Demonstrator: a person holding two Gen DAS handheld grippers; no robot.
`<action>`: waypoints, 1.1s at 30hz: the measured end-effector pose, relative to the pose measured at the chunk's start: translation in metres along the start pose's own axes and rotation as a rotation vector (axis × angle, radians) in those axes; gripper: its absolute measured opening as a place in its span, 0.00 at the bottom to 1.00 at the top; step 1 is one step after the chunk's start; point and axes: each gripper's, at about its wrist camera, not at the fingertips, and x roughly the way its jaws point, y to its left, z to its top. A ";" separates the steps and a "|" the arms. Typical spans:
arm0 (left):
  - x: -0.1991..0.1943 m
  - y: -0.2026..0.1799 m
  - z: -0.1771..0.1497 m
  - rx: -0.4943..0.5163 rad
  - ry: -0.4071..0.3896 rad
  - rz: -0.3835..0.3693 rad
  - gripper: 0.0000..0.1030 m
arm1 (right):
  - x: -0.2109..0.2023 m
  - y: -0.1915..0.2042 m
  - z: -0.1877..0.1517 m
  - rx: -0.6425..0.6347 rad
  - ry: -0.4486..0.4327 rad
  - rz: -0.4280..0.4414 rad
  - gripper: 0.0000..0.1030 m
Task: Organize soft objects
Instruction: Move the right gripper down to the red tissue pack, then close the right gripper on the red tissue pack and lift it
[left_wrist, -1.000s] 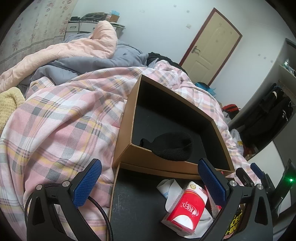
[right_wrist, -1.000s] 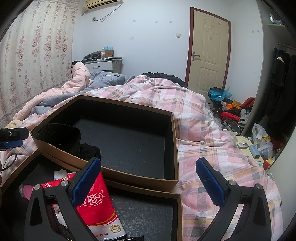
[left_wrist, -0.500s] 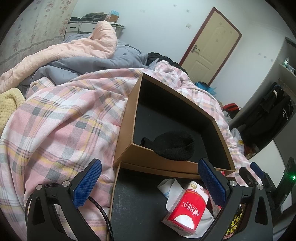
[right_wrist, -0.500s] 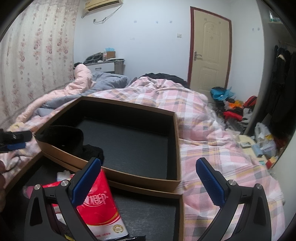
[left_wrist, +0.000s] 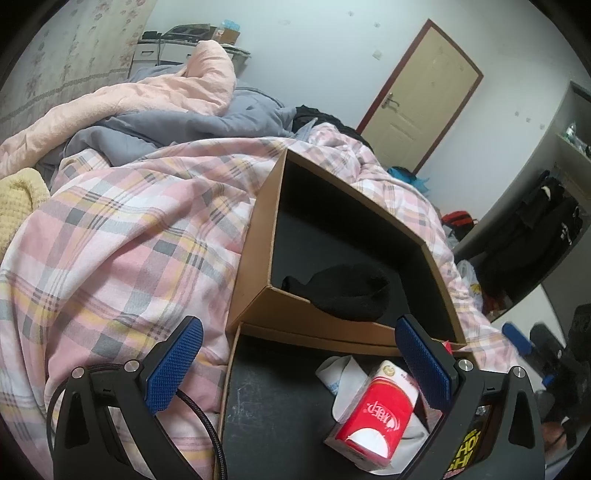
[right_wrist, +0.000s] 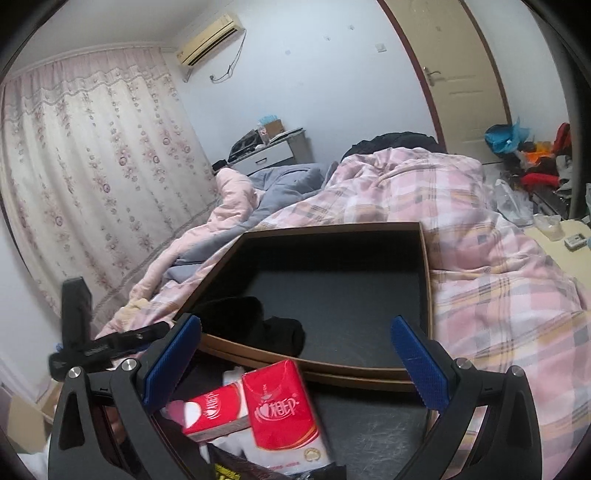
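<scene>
Two brown boxes with black insides lie on the bed. The far box (left_wrist: 258, 266) (right_wrist: 426, 280) holds a black soft garment (left_wrist: 351, 291) (right_wrist: 255, 321). The near box (left_wrist: 231, 387) (right_wrist: 369, 424) holds red tissue packs (left_wrist: 376, 417) (right_wrist: 284, 406), white cloth (left_wrist: 340, 373) and a dark packet. My left gripper (left_wrist: 299, 369) is open and empty above the near box. My right gripper (right_wrist: 295, 369) is open and empty above the tissue packs, tilted.
A pink plaid quilt (left_wrist: 110, 240) (right_wrist: 498, 277) covers the bed, with pink and grey bedding (left_wrist: 166, 96) behind. A yellow blanket (left_wrist: 18, 206) lies at the left. The door (left_wrist: 417, 107), clutter on the floor (right_wrist: 535, 166) and hanging dark clothes (left_wrist: 535, 236) are at the right.
My right gripper has swung and tilted to the left, so the curtain now shows and a second tissue pack is in view. My left gripper has barely moved.
</scene>
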 end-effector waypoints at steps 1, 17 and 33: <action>-0.003 0.002 0.000 0.002 -0.005 0.001 1.00 | 0.001 0.003 -0.001 -0.004 0.034 0.023 0.99; -0.019 0.004 0.002 -0.007 -0.006 0.000 1.00 | 0.056 0.026 -0.031 -0.203 0.480 -0.124 0.99; -0.011 -0.010 0.005 0.007 0.000 0.011 1.00 | 0.068 0.018 -0.047 -0.129 0.577 -0.136 0.82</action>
